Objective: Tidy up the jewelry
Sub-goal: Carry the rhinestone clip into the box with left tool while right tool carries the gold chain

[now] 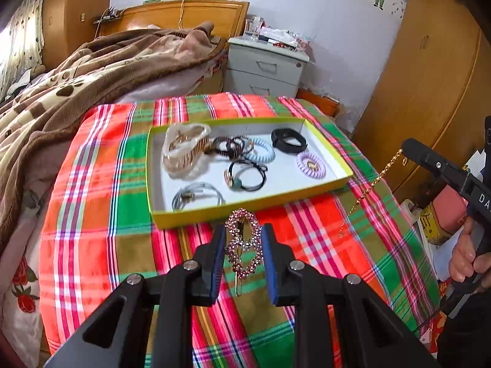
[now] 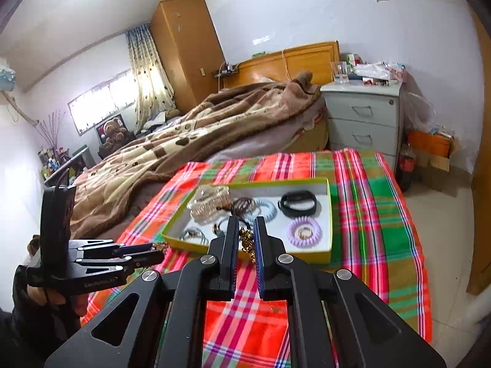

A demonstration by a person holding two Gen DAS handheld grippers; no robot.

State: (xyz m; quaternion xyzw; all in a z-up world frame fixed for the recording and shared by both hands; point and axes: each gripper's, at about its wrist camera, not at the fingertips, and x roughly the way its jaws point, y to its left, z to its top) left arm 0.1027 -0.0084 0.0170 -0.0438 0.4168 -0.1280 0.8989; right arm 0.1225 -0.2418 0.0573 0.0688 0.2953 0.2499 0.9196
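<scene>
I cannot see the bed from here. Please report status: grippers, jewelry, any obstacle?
Left gripper shut on pink rhinestone clip. Right gripper shut on gold chain, dangling. Tray ahead, nothing blocking.

Right gripper (image 2: pixel 246 245) clamping gold chain (image 2: pixel 248 243), yellow-rimmed tray (image 2: pixel 330 214) on plaid cloth (image 2: pixel 383 214)

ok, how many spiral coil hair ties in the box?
2. A light blue coil hair tie sits mid-box beside the dark elastics; a lilac coil hair tie lies near the right wall of the box, a small ring inside it. Others could hide under the pile.
</scene>
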